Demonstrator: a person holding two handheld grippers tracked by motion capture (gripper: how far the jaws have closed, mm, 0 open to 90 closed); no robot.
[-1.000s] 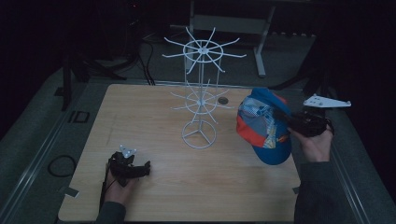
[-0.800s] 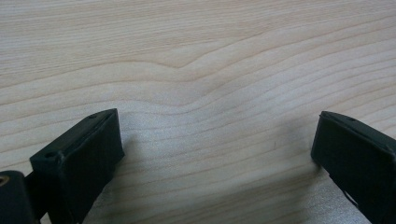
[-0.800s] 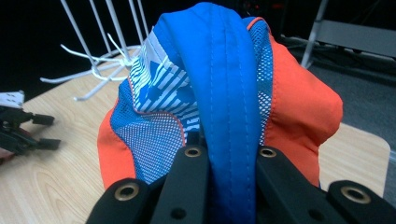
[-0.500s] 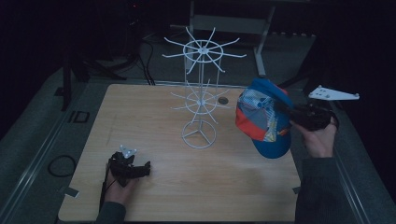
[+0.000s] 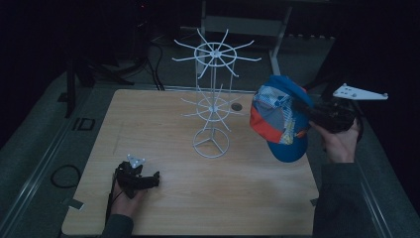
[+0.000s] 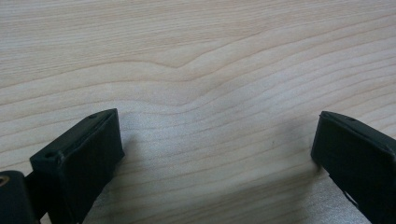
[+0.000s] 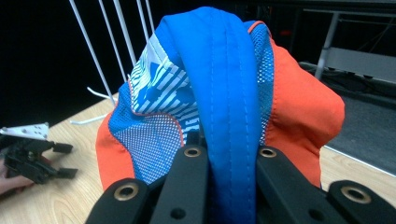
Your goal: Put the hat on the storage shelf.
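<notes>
Table (image 5: pixel 163 124) is carrying the white wire rack (image 5: pixel 212 106). Cap (image 5: pixel 278 119) is hanging in the air right of the rack, brim pinched by the clenched right gripper (image 5: pixel 309 111). Risk: spokes snagging the mesh, tipping the rack. Left gripper (image 5: pixel 148 179) is resting released, near edge.

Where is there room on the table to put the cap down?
The near right of the table, between the rack base and the front edge, is bare wood. The far left corner is bare too. It is tight around the rack's wire arms, and the left gripper rests at the near left. The right gripper holds the cap.
</notes>
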